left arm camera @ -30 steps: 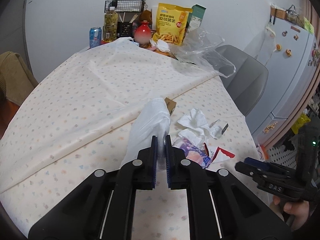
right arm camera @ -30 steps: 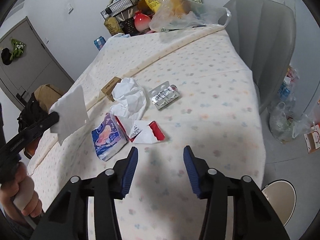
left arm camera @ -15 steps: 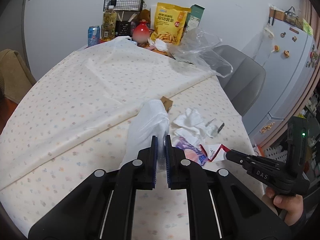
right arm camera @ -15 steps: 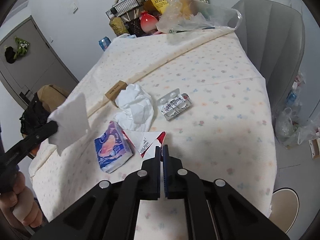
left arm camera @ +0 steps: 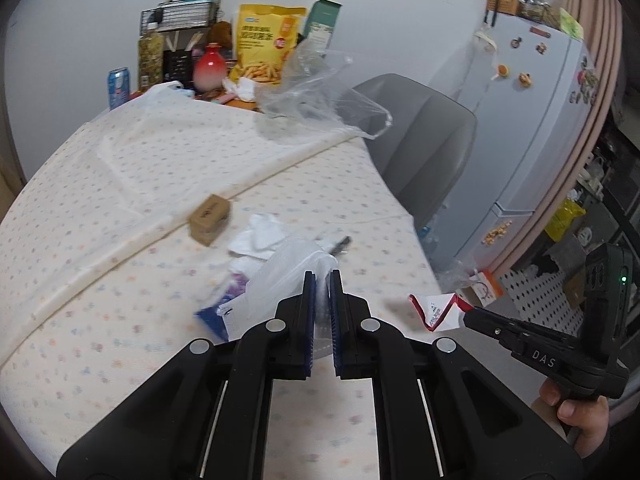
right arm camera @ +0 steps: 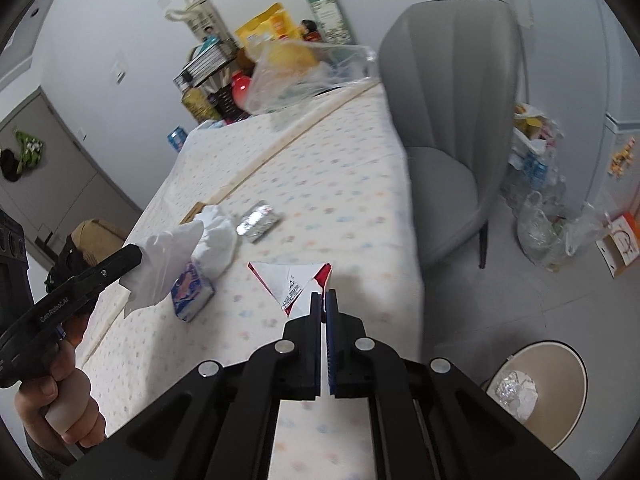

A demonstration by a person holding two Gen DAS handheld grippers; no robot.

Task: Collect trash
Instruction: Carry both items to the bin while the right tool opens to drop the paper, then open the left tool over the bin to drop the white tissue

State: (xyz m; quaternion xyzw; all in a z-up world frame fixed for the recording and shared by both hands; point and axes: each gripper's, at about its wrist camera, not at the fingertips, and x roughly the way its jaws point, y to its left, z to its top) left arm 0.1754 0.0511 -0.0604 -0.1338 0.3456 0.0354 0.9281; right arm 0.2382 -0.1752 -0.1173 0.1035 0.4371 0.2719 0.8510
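My left gripper is shut on a white plastic bag, held above the table; it also shows in the right wrist view. My right gripper is shut on a torn red-and-white wrapper, lifted off the table; the wrapper also shows in the left wrist view. On the table lie crumpled white tissue, a blue tissue pack, a foil blister pack and a small brown box.
A beige bin with crumpled trash stands on the floor at the lower right. A grey chair is beside the table. Snack bags, bottles, a can and a clear plastic bag crowd the far end of the table.
My right gripper shut on the red-and-white wrapper and lifted it off the table, swinging right toward the bin. My left gripper moved right with the bag.
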